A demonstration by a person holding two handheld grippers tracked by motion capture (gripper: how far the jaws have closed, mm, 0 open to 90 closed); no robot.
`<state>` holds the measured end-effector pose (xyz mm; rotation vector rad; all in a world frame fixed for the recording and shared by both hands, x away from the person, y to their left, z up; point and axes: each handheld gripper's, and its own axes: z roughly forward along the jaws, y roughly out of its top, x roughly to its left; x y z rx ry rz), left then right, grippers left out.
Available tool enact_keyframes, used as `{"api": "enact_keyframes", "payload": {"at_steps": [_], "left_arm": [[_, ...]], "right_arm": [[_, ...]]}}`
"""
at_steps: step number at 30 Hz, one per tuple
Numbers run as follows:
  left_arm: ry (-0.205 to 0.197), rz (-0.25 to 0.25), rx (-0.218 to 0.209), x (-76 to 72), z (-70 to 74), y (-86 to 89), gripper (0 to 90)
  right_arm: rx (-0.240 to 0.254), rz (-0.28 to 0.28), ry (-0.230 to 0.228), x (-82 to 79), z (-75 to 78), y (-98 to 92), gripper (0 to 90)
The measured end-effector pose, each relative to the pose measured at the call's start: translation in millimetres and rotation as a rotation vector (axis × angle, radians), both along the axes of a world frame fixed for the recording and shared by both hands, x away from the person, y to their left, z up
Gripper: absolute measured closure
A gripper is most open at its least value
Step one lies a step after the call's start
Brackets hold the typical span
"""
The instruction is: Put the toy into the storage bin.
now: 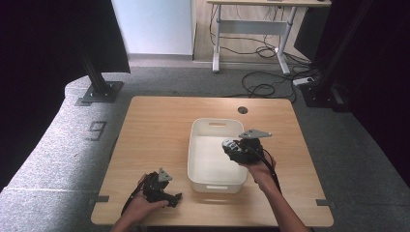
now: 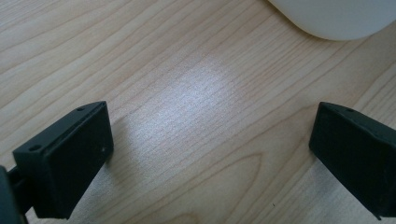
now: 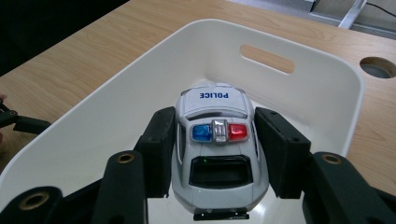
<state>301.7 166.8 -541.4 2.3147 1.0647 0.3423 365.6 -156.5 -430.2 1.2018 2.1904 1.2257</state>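
Now right tongs (image 3: 215, 154) clamp toy police car (image 3: 215, 140) over, seemingly, white bin (image 3: 327, 79).

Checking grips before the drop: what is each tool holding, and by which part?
The right tool clamps the toy police car by its two sides, over the white bin. The left tool holds nothing.

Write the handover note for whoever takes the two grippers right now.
Right gripper: shut on the toy police car, jaws pressed on both its sides, held over the inside of the white bin.
Left gripper: open, nothing between the jaws, low over the wooden table just off the bin's near left corner.
Done: the car is gripped and carried over the bin.
Left: the car is not yet released; probably lower it and open the right jaws. Whether the car touches the bin floor cannot be told.
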Motion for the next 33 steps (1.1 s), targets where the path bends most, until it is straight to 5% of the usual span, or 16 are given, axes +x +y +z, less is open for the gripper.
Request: {"api": "enact_keyframes", "payload": {"at_steps": [33], "left_arm": [[-0.002,-0.003,0.0,-0.4,-0.1,-0.5,0.0]], "right_arm": [[-0.033,0.033,0.045,19.4,-10.6,42.0,50.0]]}}
